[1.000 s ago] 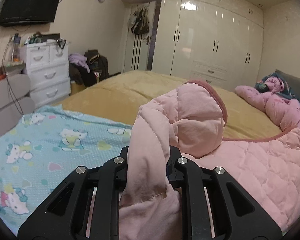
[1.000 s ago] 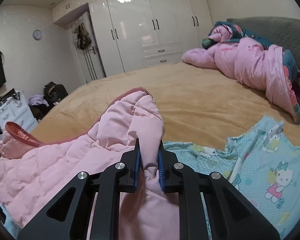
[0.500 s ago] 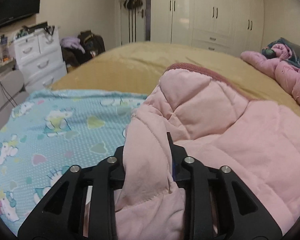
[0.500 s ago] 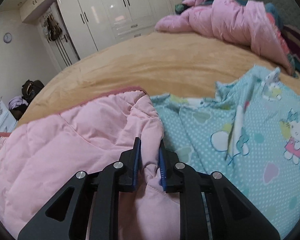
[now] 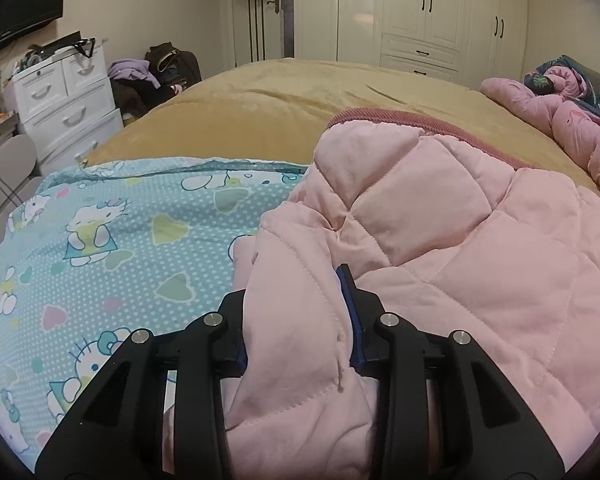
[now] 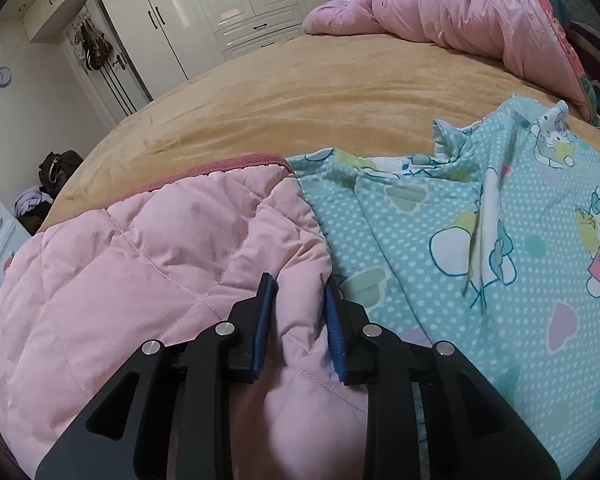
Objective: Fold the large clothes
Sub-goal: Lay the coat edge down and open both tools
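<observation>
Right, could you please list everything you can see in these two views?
jacket: one, pale pink, quilted, lying on the bed near the cameras
sheet: one, turquoise with cartoon cats, under and beside the jacket
bedspread: one, tan, covering the bed
duvet: one, pink, bunched at the far end of the bed
wardrobe: one, white, back wall
drawer chest: one, white, beside the bed
television: one, black, on the wall
clock: one, blue-rimmed, on the wall
left tongs: black, jaws just been opening, jacket fold between
right tongs: black, jaws just been opening, jacket fold loose between
</observation>
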Tool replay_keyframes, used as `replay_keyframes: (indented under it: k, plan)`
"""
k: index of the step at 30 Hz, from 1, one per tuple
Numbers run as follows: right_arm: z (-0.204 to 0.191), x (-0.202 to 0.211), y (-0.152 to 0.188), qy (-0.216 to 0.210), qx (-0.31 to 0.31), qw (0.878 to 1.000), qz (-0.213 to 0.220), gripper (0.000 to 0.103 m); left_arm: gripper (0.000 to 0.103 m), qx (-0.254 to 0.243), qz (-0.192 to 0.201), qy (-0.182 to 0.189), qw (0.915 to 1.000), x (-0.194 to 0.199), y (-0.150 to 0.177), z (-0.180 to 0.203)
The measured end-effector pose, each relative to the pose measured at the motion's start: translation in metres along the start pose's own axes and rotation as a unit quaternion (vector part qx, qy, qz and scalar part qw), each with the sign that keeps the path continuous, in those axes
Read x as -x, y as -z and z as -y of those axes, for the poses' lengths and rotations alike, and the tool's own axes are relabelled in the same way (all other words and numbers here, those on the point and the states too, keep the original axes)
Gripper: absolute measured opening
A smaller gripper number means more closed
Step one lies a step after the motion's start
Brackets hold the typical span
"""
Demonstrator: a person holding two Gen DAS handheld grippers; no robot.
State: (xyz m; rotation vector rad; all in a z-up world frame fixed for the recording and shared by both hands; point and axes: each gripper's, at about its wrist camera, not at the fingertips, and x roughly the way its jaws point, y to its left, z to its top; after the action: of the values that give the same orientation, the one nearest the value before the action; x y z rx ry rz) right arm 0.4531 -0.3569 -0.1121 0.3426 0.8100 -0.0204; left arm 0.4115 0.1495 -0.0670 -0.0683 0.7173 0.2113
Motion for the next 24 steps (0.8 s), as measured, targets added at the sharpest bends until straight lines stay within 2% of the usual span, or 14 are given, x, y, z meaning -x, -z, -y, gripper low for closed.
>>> replay_keyframes:
  k: [2,4,5,6,7,8,11,13,14,16,20,23,24]
  plan:
    - [0.005,0.000,-0.003,0.005,-0.005,1.000,-0.001,0.031,0.028,-0.002,-0.006,0.001,1.0000,0.002,-0.002,0.000]
    - [0.013,0.002,-0.002,0.009,-0.023,1.000,-0.005,0.044,0.033,0.002,-0.004,0.004,1.0000,0.007,-0.003,-0.002]
    - [0.019,0.005,-0.003,0.007,-0.039,0.999,-0.010,0.055,0.042,0.004,-0.004,0.003,1.0000,0.011,-0.004,-0.004]
    - [0.024,0.011,-0.004,0.005,-0.051,0.999,-0.014,0.069,0.057,0.006,-0.004,0.002,1.0000,0.014,-0.004,-0.005]
    - [0.029,0.018,-0.005,-0.001,-0.059,0.998,-0.014,0.072,0.066,0.016,-0.002,0.004,0.9999,0.022,-0.005,-0.009]
    - [0.032,0.027,-0.004,-0.009,-0.061,0.998,-0.008,0.073,0.077,0.022,0.002,0.009,0.9997,0.028,-0.005,-0.013]
    - [0.027,0.069,0.003,-0.011,-0.027,0.999,0.032,0.074,0.080,0.041,0.031,0.001,0.9987,0.060,-0.006,-0.023]
    - [0.016,0.096,0.010,-0.022,0.009,0.998,0.059,0.079,0.086,0.042,0.048,-0.001,0.9980,0.082,-0.007,-0.024]
    - [0.006,0.111,0.016,-0.031,0.032,0.996,0.074,0.082,0.092,0.040,0.053,0.010,0.9978,0.094,-0.007,-0.021]
    - [-0.018,0.133,0.030,-0.064,0.083,0.991,0.087,0.086,0.093,0.030,0.049,0.041,0.9975,0.109,-0.005,-0.010]
    - [-0.066,0.140,0.055,-0.102,0.165,0.979,0.065,0.090,0.093,0.001,0.022,0.063,0.9978,0.117,0.008,0.031]
    - [-0.096,0.132,0.074,-0.120,0.207,0.970,0.037,0.090,0.093,-0.008,-0.004,0.100,0.9950,0.110,0.024,0.059]
    - [-0.102,0.129,0.077,-0.119,0.212,0.969,0.034,0.090,0.093,-0.014,-0.009,0.098,0.9950,0.107,0.028,0.066]
